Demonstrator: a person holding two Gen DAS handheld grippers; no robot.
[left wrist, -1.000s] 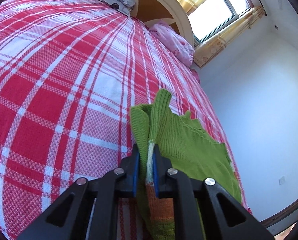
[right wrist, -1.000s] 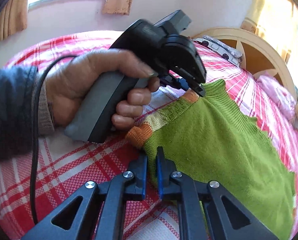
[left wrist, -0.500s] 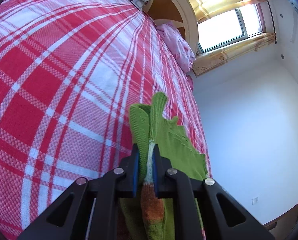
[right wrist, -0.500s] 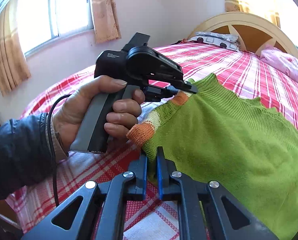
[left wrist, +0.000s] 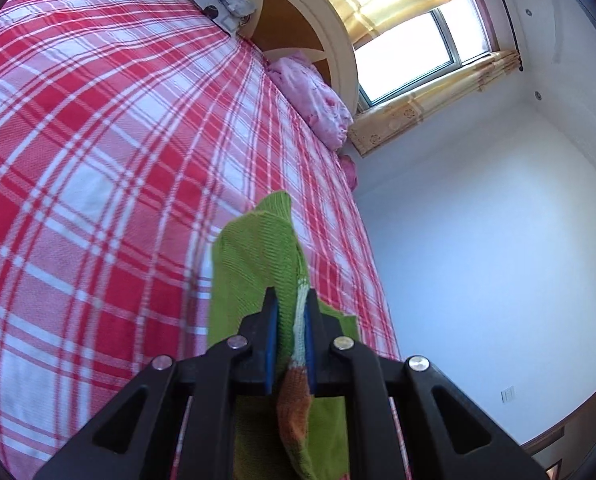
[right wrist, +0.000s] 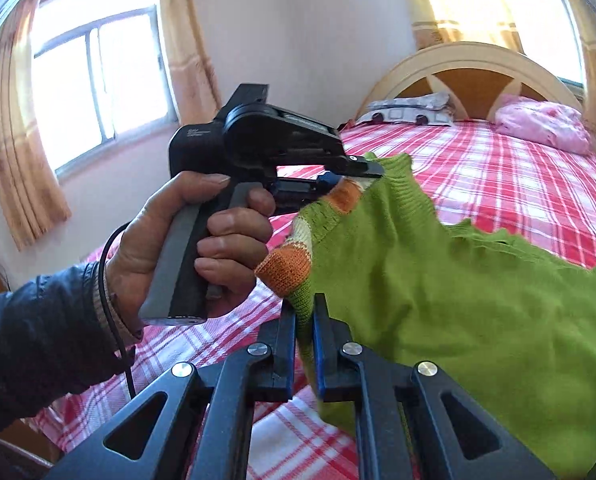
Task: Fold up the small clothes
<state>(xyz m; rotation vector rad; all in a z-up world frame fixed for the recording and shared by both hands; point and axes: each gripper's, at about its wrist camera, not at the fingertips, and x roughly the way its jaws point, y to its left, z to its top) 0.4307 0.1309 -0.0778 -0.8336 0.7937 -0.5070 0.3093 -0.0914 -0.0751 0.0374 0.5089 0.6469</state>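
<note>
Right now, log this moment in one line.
left gripper: shut on green sweater | right gripper: shut on sweater edge | sweater: lifted over plaid bed

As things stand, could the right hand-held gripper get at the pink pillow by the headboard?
Probably not yet. The right hand-held gripper is shut on the green sweater, whose other corner the left hand-held gripper pinches, and the pink pillow lies across the bed.

garment: green, orange-cream trim | bedspread: red-white plaid | pillow: pink
</note>
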